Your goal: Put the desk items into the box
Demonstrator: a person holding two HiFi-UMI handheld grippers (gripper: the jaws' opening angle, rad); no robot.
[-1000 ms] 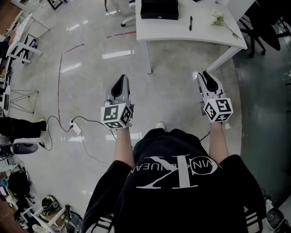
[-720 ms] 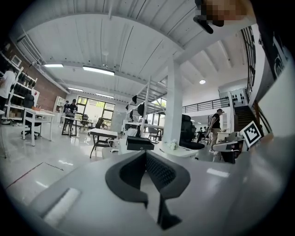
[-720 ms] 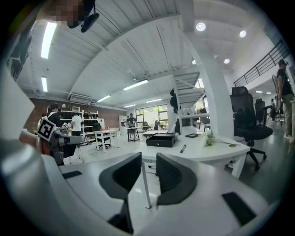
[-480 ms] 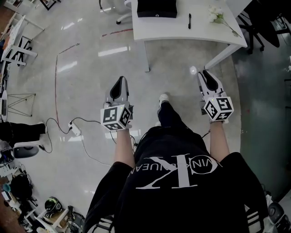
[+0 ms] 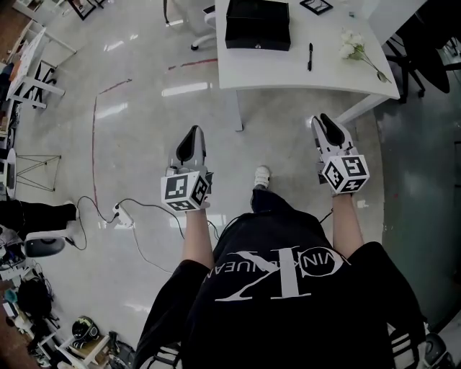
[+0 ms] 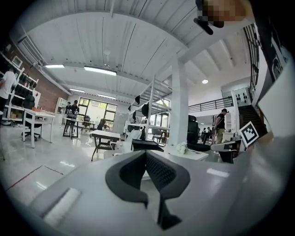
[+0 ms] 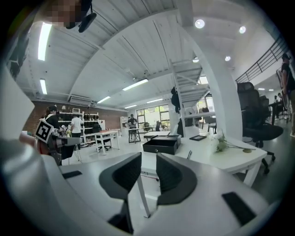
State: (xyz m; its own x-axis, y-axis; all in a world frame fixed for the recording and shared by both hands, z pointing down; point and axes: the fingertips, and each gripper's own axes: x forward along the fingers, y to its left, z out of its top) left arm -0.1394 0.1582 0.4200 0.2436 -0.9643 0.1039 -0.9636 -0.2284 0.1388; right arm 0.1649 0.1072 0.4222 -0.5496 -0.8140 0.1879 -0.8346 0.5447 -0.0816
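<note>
A white desk (image 5: 288,68) stands ahead, and both grippers hang over the floor short of it. On it are a black box (image 5: 257,24) with its lid shut, a black pen (image 5: 310,56), a sprig of white flowers (image 5: 356,47) and a small dark frame (image 5: 315,6). My left gripper (image 5: 193,132) is shut and empty, its jaws meeting at the tips (image 6: 146,154). My right gripper (image 5: 323,119) is near the desk's right leg, with a narrow gap between its jaws (image 7: 148,159) and nothing in it. The right gripper view shows the box (image 7: 162,144), pen (image 7: 189,154) and flowers (image 7: 220,144).
A black office chair (image 5: 421,47) stands right of the desk. A power strip (image 5: 119,215) with cables lies on the glossy floor to my left. My foot (image 5: 262,175) is between the grippers. Other desks and people fill the hall behind.
I have stepped a little toward the desk, which now shows more of its top. Both grippers hold the same pose in front of me.
</note>
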